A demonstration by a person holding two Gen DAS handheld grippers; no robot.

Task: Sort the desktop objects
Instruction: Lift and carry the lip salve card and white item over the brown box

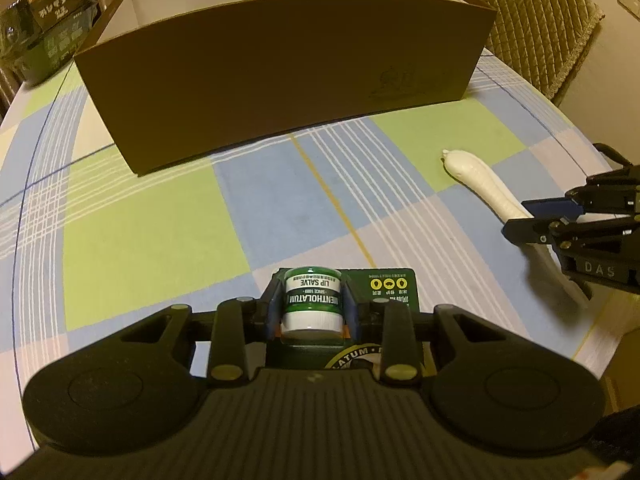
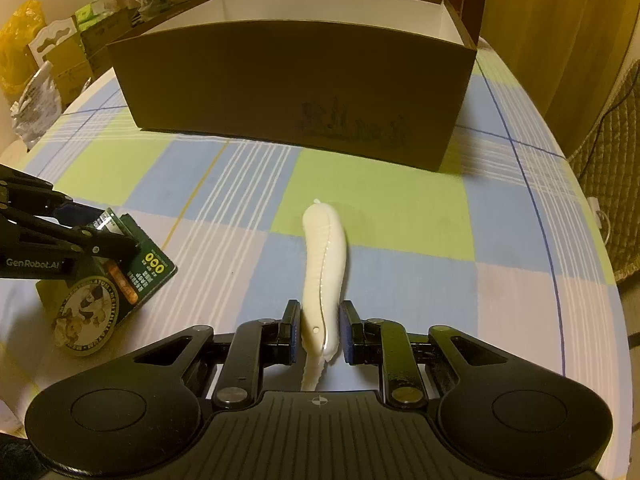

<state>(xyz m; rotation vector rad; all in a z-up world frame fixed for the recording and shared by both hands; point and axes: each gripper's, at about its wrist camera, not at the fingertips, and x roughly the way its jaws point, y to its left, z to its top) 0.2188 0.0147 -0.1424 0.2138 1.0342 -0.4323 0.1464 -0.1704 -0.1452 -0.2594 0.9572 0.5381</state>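
The scene is lit dimly by warm, yellowish indoor light, and a yellow-green cast is thrown over everything. Soft shadows are cast on the tablecloth beneath the brown box and beside the white object. A small glare is seen on the lip salve jar. Straight edges are bowed strongly by the fisheye lens, and the corners are vignetted black. Fine detail is softened, with slight blur noted towards the edges.

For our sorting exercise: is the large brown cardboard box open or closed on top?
Open: the large brown cardboard box has no lid, and its white inner walls show above the rim.
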